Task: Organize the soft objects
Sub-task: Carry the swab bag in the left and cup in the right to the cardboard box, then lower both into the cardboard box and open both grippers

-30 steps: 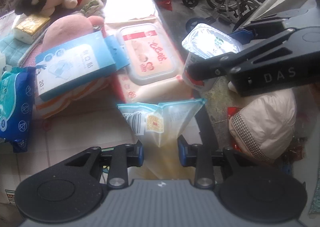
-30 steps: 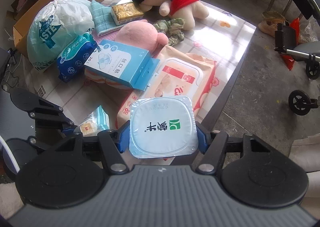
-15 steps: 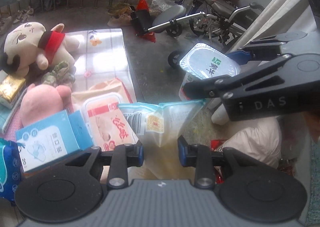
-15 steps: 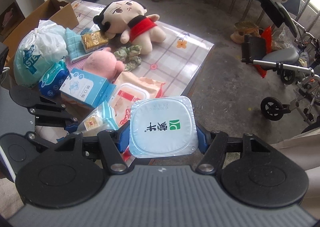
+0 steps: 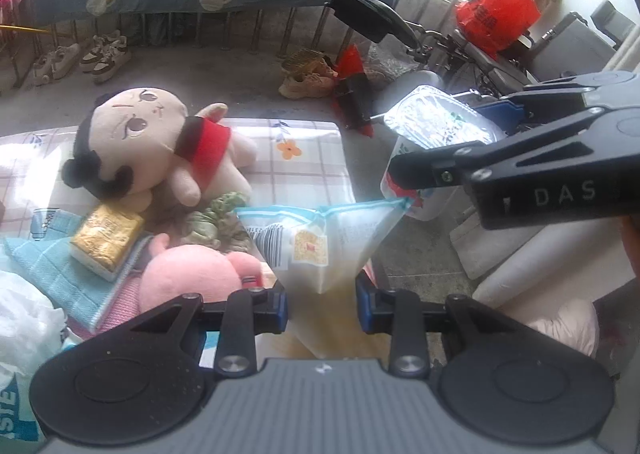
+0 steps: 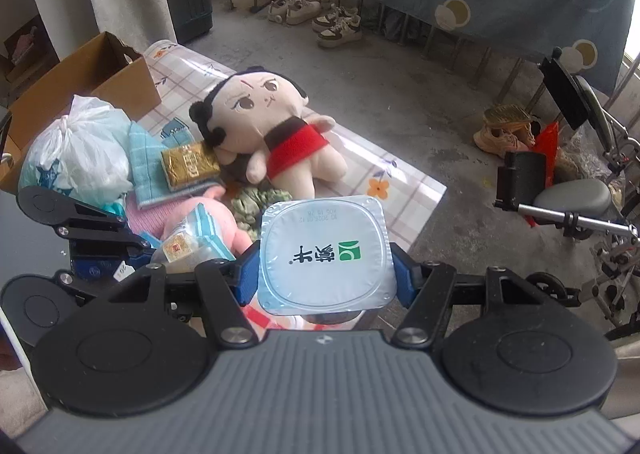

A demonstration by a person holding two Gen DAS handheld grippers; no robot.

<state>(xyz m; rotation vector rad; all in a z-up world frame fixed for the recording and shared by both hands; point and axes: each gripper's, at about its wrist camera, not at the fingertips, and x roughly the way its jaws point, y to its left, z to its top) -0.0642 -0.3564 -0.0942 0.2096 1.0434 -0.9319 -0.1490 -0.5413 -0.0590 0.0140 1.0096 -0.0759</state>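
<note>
On the left wrist view, a table [image 5: 308, 157] under a checked, flower-printed cover stands on a grey concrete floor; behind it hangs a blue cloth with round spots. The left gripper [image 5: 322, 302] clamps a clear pouch [image 5: 320, 242] with a barcode and a yellow label, held above the table's near edge. One doll [image 5: 156, 145] with a red scarf lies on the cover, with one pink plush [image 5: 192, 278], one gold pack [image 5: 106, 238] on a teal towel [image 5: 44, 270] and one green scrunchie [image 5: 216, 217] beside it. At right, "DAS" is printed on the right gripper [image 5: 404, 173], which holds a cup [image 5: 436, 133]. An orange bag [image 5: 496, 13] sits on a wheelchair.

Across the right wrist view, the right gripper [image 6: 324, 274] squeezes the cup [image 6: 324, 254] by its sides; its foil lid bears a green logo, Chinese characters and a printed date too small to read. Below lie the doll [image 6: 268, 125], gold pack [image 6: 188, 165], towel [image 6: 144, 161], one white bag [image 6: 76, 149] and one cardboard box [image 6: 88, 77]. Two pairs of shoes [image 6: 316, 17] stand by the cloth. The left gripper [image 6: 148, 250] holds the pouch [image 6: 192, 242].
</note>
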